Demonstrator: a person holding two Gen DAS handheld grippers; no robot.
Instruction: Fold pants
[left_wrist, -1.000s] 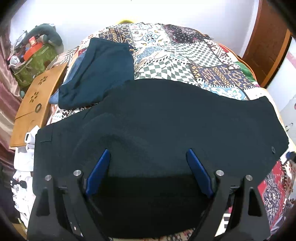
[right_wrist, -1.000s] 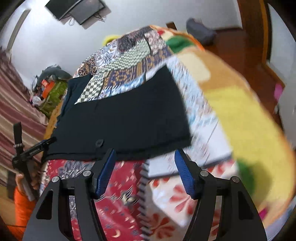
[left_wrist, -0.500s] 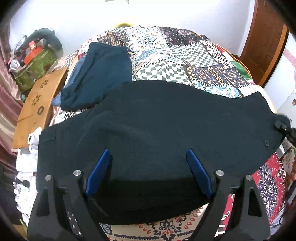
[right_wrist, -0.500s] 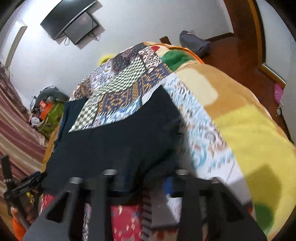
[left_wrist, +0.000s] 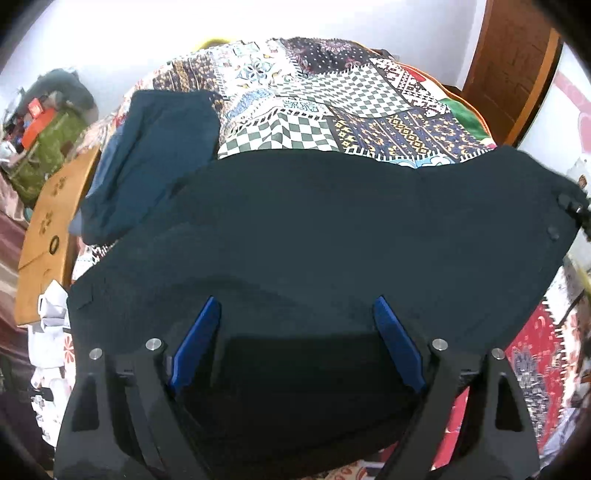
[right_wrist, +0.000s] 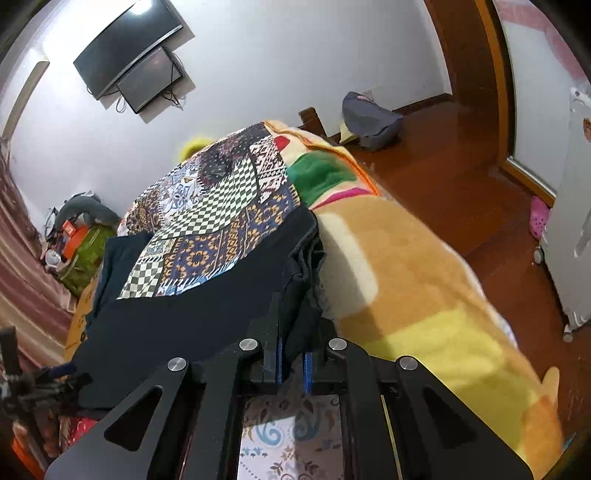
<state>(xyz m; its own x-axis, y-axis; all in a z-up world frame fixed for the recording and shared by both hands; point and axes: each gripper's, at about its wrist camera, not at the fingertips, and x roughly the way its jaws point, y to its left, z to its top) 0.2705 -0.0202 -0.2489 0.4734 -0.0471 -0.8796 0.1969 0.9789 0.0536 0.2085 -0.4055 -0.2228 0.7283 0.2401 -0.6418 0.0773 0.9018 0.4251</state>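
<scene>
On the bed (left_wrist: 369, 96), which is covered by a patchwork quilt, the dark pants (left_wrist: 314, 229) lie spread flat across the near half, running from the left edge to the right edge. At the far left of the left wrist view, a wooden board (left_wrist: 48, 218) leans beside the bed, with a green bag (left_wrist: 44, 155) behind it. A second, blue-green folded garment (left_wrist: 155, 155) lies on the quilt just beyond the pants, touching their upper left edge. The left gripper (left_wrist: 295, 332) hangs over the near middle of the pants; its blue fingers (left_wrist: 197, 343) stand wide apart with only cloth below them, holding nothing. At the right end of the pants, a button (left_wrist: 553, 232) shows near the edge.

In the right wrist view, the right gripper (right_wrist: 291, 354) has its fingers (right_wrist: 277, 360) drawn narrow, clamped on a bunched fold at the right end of the pants (right_wrist: 184, 317). A yellow-orange blanket (right_wrist: 424, 302) lies just right of the pants. A wall screen (right_wrist: 129, 59) hangs above.
</scene>
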